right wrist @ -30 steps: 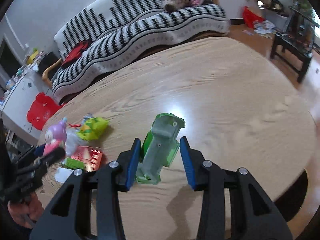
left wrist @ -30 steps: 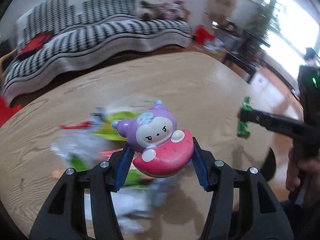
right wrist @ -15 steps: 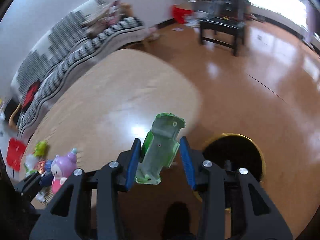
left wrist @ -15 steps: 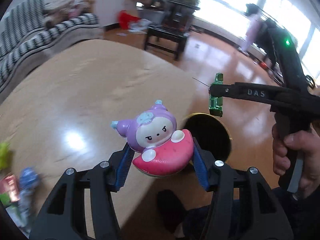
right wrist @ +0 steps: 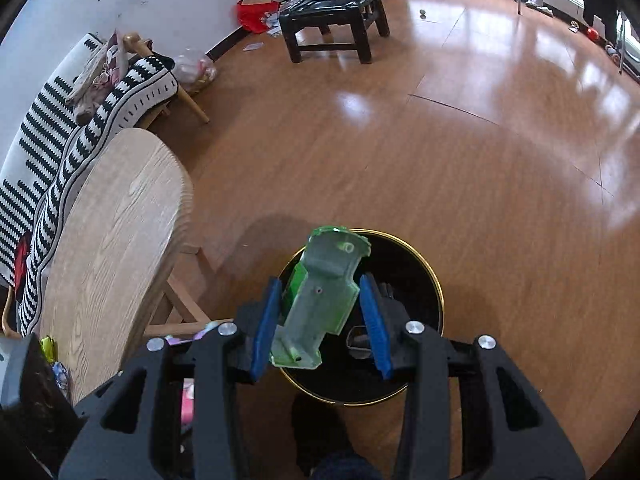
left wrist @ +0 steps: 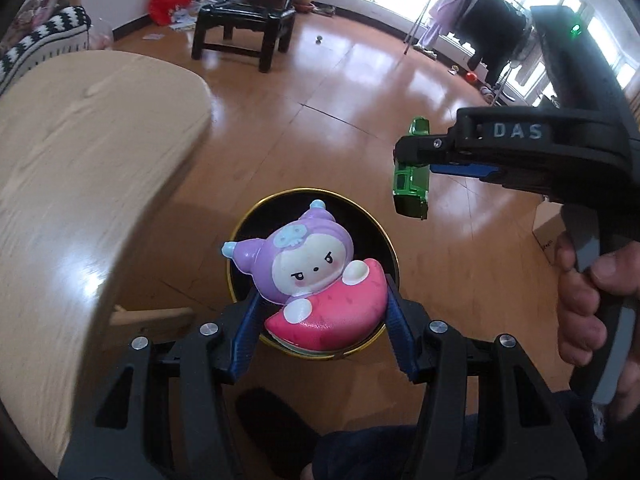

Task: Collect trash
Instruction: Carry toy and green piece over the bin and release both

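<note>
Sunlit wood floor [right wrist: 460, 152] stretches from a dark stool [right wrist: 332, 20] near the wall to a black, gold-rimmed bin [right wrist: 434, 292] standing beside the round table [left wrist: 80, 152], where both grippers hover with their loads. Left gripper [left wrist: 324, 316] is clamped on a soft toy [left wrist: 312, 276], a purple-hooded figure leaning on a pink slice, and in the left wrist view the toy sits directly over the bin's open mouth. Right gripper [right wrist: 320, 320] grips a green plastic piece [right wrist: 320, 296] between its blue pads, also above the bin's mouth in its own view; from the left camera the same piece [left wrist: 412, 176] hangs at the gripper's tip, up and to the right of the bin, with the person's hand [left wrist: 580, 292] on the handle. Neither item has been let go, so the drop is the step in hand. Something pale already lies in the bin, though what it is cannot be told. More remains: at the table's near edge a few bright scraps [right wrist: 50, 348] are just visible, so at least another trip looks likely once these two pieces fall.
</note>
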`<action>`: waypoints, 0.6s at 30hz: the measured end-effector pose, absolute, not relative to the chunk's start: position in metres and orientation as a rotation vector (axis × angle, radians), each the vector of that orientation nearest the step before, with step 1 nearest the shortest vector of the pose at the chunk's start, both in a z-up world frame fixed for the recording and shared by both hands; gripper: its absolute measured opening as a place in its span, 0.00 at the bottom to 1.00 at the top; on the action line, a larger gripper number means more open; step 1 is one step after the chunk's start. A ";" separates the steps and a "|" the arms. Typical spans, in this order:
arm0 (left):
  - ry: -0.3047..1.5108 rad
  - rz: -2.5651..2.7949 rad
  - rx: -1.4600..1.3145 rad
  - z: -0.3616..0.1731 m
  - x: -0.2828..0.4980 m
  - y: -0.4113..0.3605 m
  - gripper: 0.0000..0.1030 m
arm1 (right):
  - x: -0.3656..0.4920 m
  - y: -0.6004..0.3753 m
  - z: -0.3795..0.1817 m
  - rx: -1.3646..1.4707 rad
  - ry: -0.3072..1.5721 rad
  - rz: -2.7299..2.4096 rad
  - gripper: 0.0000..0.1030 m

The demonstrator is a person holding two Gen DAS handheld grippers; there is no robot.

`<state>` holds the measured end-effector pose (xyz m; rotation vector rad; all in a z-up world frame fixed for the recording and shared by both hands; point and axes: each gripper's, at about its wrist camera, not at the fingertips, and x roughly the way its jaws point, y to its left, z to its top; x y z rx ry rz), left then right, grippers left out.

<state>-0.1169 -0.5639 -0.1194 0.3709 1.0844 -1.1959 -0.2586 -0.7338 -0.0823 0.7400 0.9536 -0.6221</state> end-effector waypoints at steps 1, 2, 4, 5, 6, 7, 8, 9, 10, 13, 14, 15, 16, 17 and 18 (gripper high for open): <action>1.089 -1.199 0.371 -0.120 -0.115 -0.565 0.53 | -0.258 -0.734 -0.082 0.739 0.954 -0.621 0.40; 1.093 -1.200 0.371 -0.123 -0.114 -0.567 0.53 | -0.256 -0.734 -0.082 0.738 0.955 -0.621 0.40; 1.098 -1.202 0.373 -0.126 -0.116 -0.571 0.53 | -0.255 -0.733 -0.081 0.729 0.955 -0.621 0.40; 1.100 -1.202 0.373 -0.128 -0.118 -0.573 0.54 | -0.255 -0.733 -0.081 0.726 0.954 -0.621 0.40; 1.102 -1.203 0.373 -0.129 -0.119 -0.576 0.54 | -0.255 -0.733 -0.081 0.726 0.953 -0.623 0.40; 1.105 -1.208 0.371 -0.130 -0.120 -0.578 0.54 | -0.255 -0.733 -0.080 0.725 0.952 -0.626 0.40; 1.106 -1.211 0.369 -0.131 -0.121 -0.582 0.55 | -0.255 -0.733 -0.080 0.722 0.952 -0.635 0.40; 1.107 -1.213 0.367 -0.131 -0.122 -0.584 0.58 | -0.256 -0.734 -0.080 0.724 0.948 -0.640 0.43; 1.109 -1.211 0.367 -0.132 -0.120 -0.585 0.60 | -0.255 -0.735 -0.080 0.726 0.944 -0.646 0.49; 1.104 -1.208 0.352 -0.130 -0.118 -0.589 0.74 | -0.258 -0.735 -0.076 0.724 0.926 -0.664 0.66; 1.096 -1.206 0.350 -0.128 -0.118 -0.588 0.77 | -0.258 -0.735 -0.075 0.724 0.924 -0.665 0.66; 1.092 -1.203 0.351 -0.128 -0.119 -0.589 0.78 | -0.256 -0.736 -0.075 0.725 0.924 -0.664 0.67; 1.088 -1.202 0.351 -0.126 -0.118 -0.588 0.78 | -0.256 -0.735 -0.075 0.724 0.925 -0.664 0.67; 1.082 -1.198 0.352 -0.124 -0.118 -0.586 0.78 | -0.254 -0.734 -0.074 0.720 0.926 -0.663 0.67; 1.078 -1.194 0.353 -0.121 -0.117 -0.583 0.78 | -0.253 -0.733 -0.073 0.718 0.924 -0.660 0.69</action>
